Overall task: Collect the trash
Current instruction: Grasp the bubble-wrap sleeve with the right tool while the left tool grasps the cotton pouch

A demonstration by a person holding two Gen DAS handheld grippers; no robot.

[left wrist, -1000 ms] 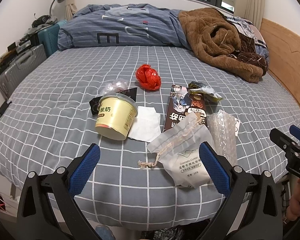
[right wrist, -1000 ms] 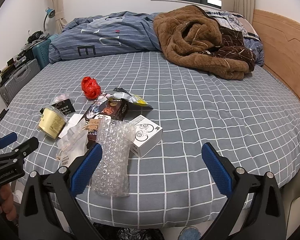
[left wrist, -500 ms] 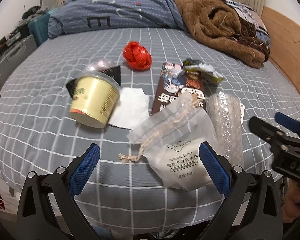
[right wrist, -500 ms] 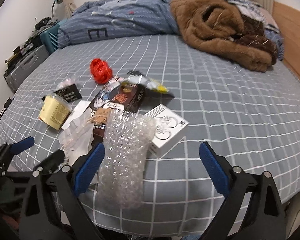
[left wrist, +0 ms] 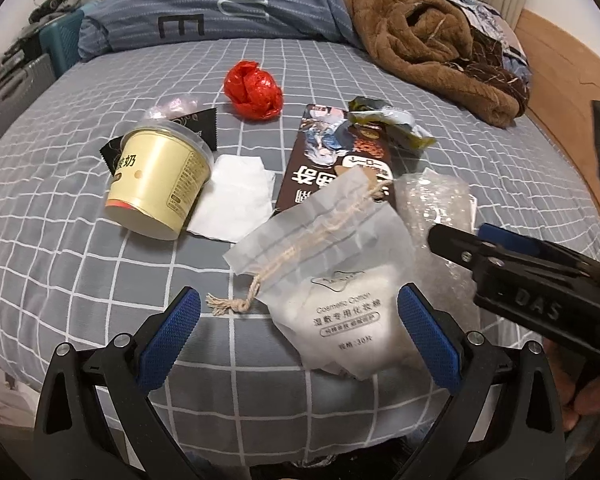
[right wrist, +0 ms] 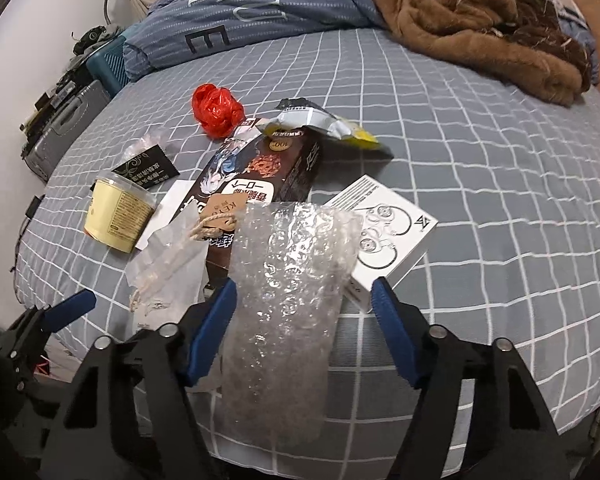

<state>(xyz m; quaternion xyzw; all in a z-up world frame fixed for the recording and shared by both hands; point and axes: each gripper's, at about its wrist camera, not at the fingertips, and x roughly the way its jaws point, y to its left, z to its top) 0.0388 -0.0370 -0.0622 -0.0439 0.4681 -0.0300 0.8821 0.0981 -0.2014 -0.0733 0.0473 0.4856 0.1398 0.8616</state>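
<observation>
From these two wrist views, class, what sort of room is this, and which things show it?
Most likely a bedroom: a bed with a grey checked sheet, a rumpled blue striped duvet at the far side, and suitcases against the wall.

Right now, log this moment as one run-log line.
right tool: closing around clear bubble wrap, not pinched | left tool: open over white cotton-pad pouch
</observation>
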